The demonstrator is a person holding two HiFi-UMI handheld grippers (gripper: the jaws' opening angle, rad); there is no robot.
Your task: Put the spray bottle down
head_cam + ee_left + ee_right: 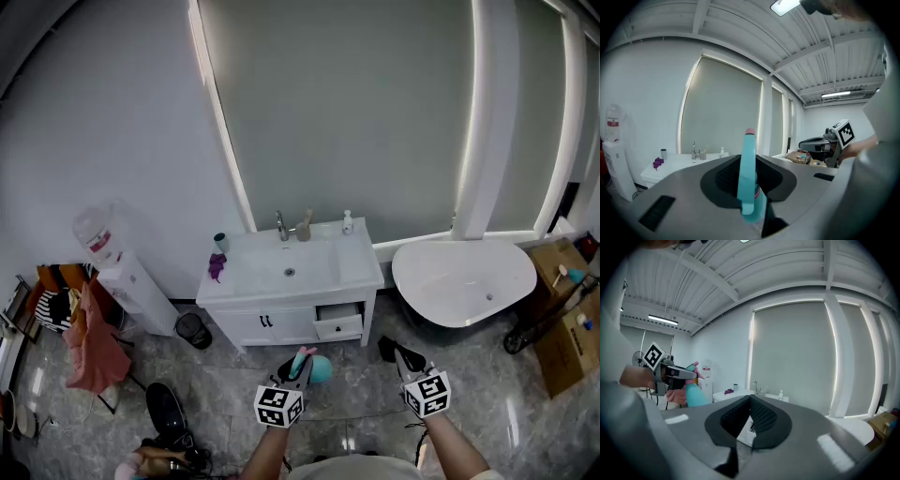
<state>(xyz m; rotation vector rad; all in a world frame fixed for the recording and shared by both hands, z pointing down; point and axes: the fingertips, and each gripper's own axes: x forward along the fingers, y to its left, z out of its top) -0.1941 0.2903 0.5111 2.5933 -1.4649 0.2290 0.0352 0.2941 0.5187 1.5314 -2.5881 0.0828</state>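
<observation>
Head view: the teal plastic spray bottle [319, 369] is gripped in the left claw [298, 364], not yet set down; the right claw [388, 348], at three o'clock, is closed on nothing.

spray bottle [749, 178]: smooth plastic | floor [225, 375]: glossy stone | bathtub [459, 281]: glossy

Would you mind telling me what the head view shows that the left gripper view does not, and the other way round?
Only the head view: the white bathtub, the black bin and the vanity's open drawer.
Only the left gripper view: the ceiling light and, close up, the left gripper's jaws closed on the teal spray bottle.
Both: the bottle, the vanity with its faucet, the water dispenser and the right gripper.
</observation>
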